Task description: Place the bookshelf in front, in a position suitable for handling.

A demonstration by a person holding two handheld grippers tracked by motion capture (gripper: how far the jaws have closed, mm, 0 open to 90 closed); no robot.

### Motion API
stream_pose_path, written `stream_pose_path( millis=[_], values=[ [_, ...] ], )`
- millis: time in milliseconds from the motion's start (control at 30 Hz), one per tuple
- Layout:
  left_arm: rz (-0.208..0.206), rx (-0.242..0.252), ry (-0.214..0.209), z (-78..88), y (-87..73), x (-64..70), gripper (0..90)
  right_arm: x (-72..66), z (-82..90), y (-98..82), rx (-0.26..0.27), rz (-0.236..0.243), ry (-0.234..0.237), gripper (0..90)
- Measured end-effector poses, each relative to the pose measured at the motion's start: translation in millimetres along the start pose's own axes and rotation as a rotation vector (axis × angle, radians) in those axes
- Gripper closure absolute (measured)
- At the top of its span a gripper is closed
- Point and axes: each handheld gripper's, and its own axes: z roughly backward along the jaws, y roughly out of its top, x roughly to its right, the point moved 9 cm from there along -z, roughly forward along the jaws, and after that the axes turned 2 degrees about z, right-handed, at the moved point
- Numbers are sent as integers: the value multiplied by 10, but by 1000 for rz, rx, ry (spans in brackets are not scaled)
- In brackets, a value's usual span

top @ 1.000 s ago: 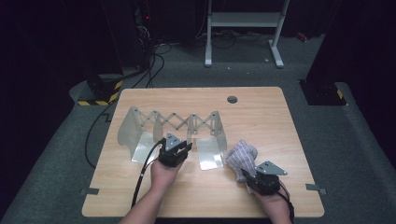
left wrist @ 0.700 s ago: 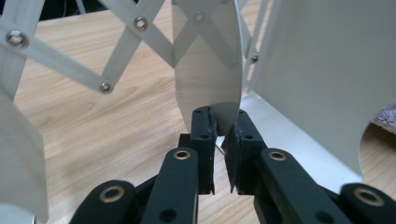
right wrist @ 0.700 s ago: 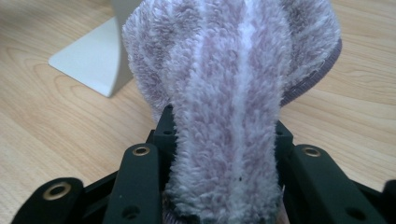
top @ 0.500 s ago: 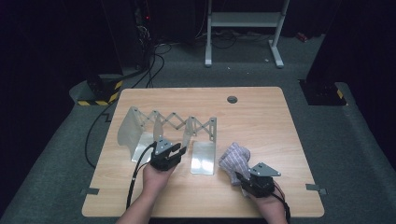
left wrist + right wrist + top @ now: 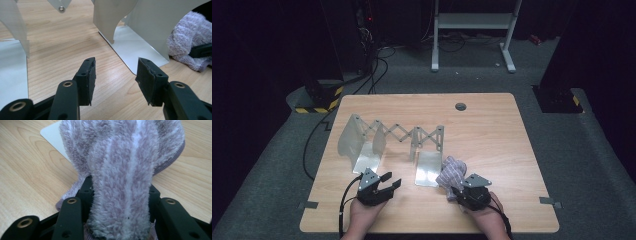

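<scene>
Right gripper view: towel (image 5: pixel 125 170) between jaws

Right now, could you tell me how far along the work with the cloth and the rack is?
Done: the rack stands stretched out on the table. In hand: the right tongs are shut on the bunched cloth beside the rack's right plate; the left tongs have just been opening, with nothing between them. Left: the cloth is not yet on the rack.

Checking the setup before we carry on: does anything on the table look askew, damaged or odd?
Nothing looks damaged or spilled. The metal rack stands upright but runs at a slant across the table. The towel is bunched in the right claw, touching the rack's right base plate. The left claw is open with nothing between its jaws.
</scene>
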Motion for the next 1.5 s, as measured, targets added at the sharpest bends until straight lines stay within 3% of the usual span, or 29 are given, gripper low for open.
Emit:
stream_pose_path(
  millis=[200,333,533,633,833,900,1100,1233,1333,1500],
  values=[
    [-12,-22,-10,-56,-45,-1,490,3,-52,43,10,-10,1,568],
    [-12,-28,-18,-72,-53,10,490,-28,-8,103,48,-10,9,594],
    [-51,-39,-31,-83,-78,42,501,-89,163,296,141,5,16,596],
    [-79,-21,-15,-71,-53,51,502,-100,278,407,192,10,14,596],
    [-109,-21,-13,-51,-41,61,492,-105,456,585,264,25,2,596],
    [-126,-11,-15,-42,-33,66,525,-107,507,642,284,19,9,597],
    [-96,-14,-42,-40,-28,84,457,-129,664,872,349,21,10,598],
    [-99,-21,-38,-44,-37,87,452,-151,717,977,391,17,8,598],
    [-91,-25,-39,-48,-42,88,453,-154,672,926,386,12,6,599],
    [-86,-26,-36,-51,-41,87,455,-144,439,689,283,11,11,599]
  ],
)
